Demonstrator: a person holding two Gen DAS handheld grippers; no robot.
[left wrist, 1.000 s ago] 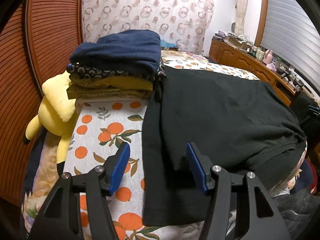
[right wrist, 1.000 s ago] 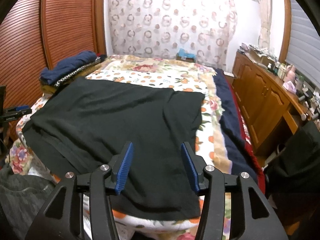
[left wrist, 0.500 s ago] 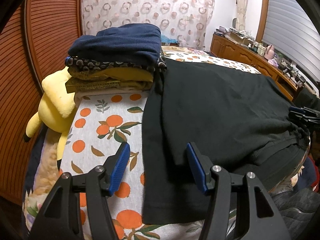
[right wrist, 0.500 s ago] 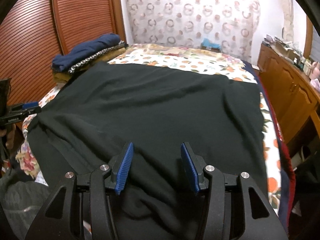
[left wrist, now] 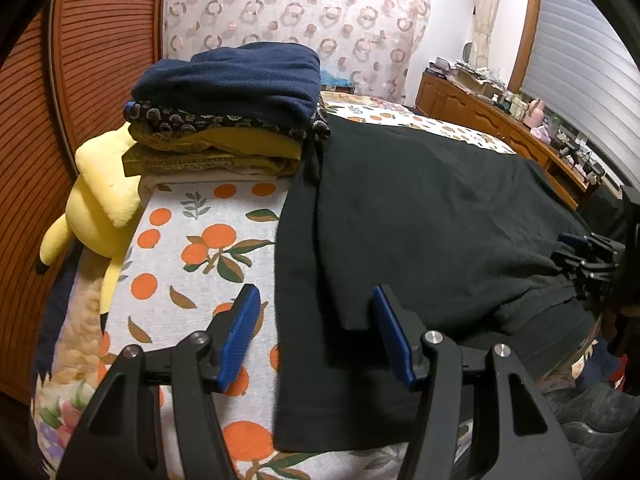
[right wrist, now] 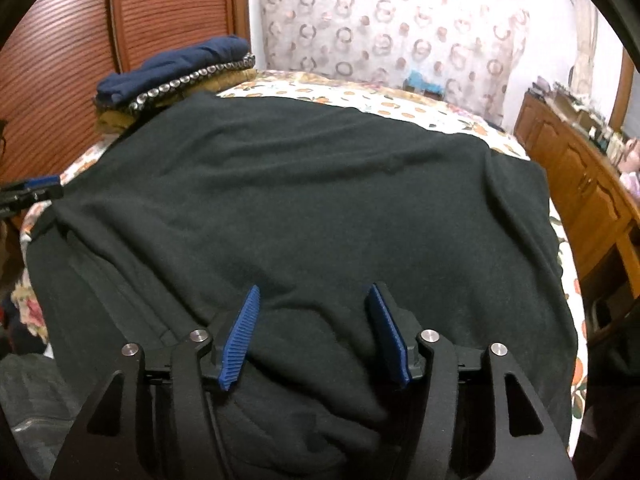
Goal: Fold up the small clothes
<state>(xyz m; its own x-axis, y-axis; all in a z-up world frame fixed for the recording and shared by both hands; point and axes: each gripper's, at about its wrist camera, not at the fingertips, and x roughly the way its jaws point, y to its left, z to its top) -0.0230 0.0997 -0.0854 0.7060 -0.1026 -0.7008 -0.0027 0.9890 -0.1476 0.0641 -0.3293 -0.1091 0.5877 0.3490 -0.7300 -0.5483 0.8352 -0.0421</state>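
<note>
Black garment (right wrist: 304, 208) spread wide across the bed (left wrist: 192, 248), both tools poised over its near edge.

One black garment covers most of the orange-print bedspread, one sleeve folded inward on its left side. Left tool (left wrist: 316, 340) gapes wide, gripping nothing, above that sleeve's cuff; right tool (right wrist: 314, 334) likewise spread apart over bunched fabric at the hem. One stack of folded clothes (left wrist: 228, 120), navy piece on top, sits touching the garment's far corner, with one yellow plush toy (left wrist: 100, 200) just beside it.
</note>
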